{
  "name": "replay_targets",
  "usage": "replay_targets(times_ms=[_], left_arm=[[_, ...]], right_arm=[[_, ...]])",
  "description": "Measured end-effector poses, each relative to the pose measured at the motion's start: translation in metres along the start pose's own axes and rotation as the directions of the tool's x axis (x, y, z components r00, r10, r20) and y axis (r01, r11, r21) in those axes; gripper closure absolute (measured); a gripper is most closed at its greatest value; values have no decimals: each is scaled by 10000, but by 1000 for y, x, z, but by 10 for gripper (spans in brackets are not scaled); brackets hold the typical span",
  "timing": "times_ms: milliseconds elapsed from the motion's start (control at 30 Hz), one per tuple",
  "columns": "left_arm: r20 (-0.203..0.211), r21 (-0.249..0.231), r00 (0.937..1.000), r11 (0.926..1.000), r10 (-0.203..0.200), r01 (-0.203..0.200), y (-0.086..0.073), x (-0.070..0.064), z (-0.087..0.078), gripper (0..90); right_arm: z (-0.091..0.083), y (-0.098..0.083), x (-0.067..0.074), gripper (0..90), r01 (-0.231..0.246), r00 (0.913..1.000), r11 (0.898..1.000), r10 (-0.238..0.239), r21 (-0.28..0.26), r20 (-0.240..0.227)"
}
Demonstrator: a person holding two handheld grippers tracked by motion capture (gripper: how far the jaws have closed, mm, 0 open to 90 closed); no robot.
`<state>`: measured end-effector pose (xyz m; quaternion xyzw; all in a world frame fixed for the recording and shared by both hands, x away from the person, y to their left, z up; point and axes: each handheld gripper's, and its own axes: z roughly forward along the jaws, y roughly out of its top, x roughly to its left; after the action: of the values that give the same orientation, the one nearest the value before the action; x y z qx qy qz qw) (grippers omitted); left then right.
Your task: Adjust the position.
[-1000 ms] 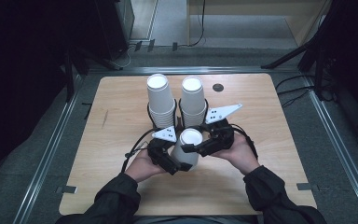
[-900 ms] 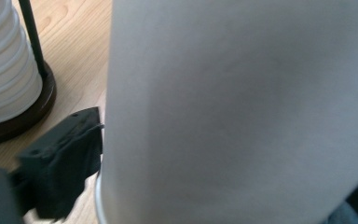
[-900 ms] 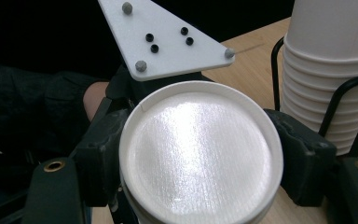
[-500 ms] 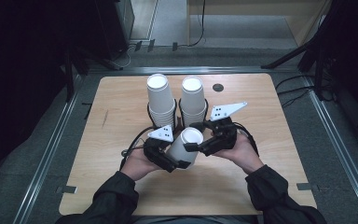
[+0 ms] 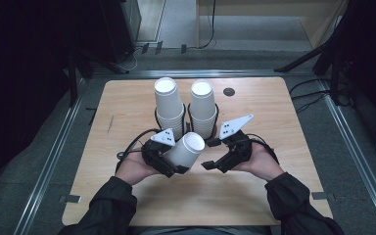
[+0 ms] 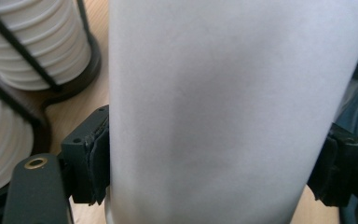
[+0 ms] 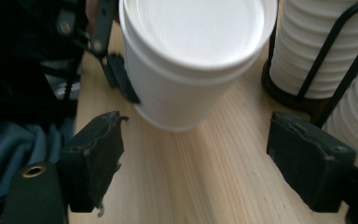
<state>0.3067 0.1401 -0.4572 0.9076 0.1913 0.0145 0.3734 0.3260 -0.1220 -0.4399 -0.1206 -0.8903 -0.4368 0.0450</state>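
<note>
Two tongs: my left gripper (image 5: 176,164) is clamped on the single white cup (image 5: 186,149); in the left gripper view both pads press its wall (image 6: 214,112). My right gripper (image 5: 213,164) stands wide with nothing between its jaws, which have just narrowed a little.
Cup's place: near the middle of the table, tilted, mouth up and toward the right, just off the wood as far as I can tell; in the right gripper view it sits ahead of the open jaws (image 7: 191,60).
Step in hand: I judge that I am carrying one cup alone, close to the stacks.
Next move: either bring the right jaws onto the rim to steady it, or lift it clear toward a stack; keep the squeeze light, since thin paper will dent.
Farther off: two stacks of cups in black wire holders, left stack (image 5: 169,105) and right stack (image 5: 203,105), just beyond my cup.
Surface: pale wooden table (image 5: 274,196), with a small dark disc (image 5: 229,91) at the far right.
Room: grey floor, dark surroundings, cables and stand legs on the far side.
</note>
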Motion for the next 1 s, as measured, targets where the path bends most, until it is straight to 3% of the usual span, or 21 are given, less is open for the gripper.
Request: replay_targets(times_ms=[200,300,433,500,633,867,1000], left_arm=[[-367,557,9983,9975,450,-429,2,8,5,172],[-129,718,9986,9961,519,-509,5,9,9,172],[-24,1319,9982,9895,598,-590,9,10,20,173],[125,1527,9981,9863,611,-623,9,10,24,173],[707,1626,9952,9836,672,-780,10,9,33,172],[999,2074,9881,9688,1170,-1357,14,2,44,169],[1068,2146,9878,9675,1132,-1341,15,0,46,162]], right_arm=[[9,-8,-8,213,-67,9995,9975,45,705,310],[8,-12,-10,215,85,9991,9969,-117,780,399],[7,-15,-11,218,93,9989,9968,-129,796,444],[8,-16,-11,219,-81,9992,9969,49,785,407],[10,-17,-12,214,-135,9995,9980,118,612,279],[14,-12,-9,194,134,9999,9981,-129,600,-80],[19,-9,-5,185,364,9989,9968,-342,713,-318]])
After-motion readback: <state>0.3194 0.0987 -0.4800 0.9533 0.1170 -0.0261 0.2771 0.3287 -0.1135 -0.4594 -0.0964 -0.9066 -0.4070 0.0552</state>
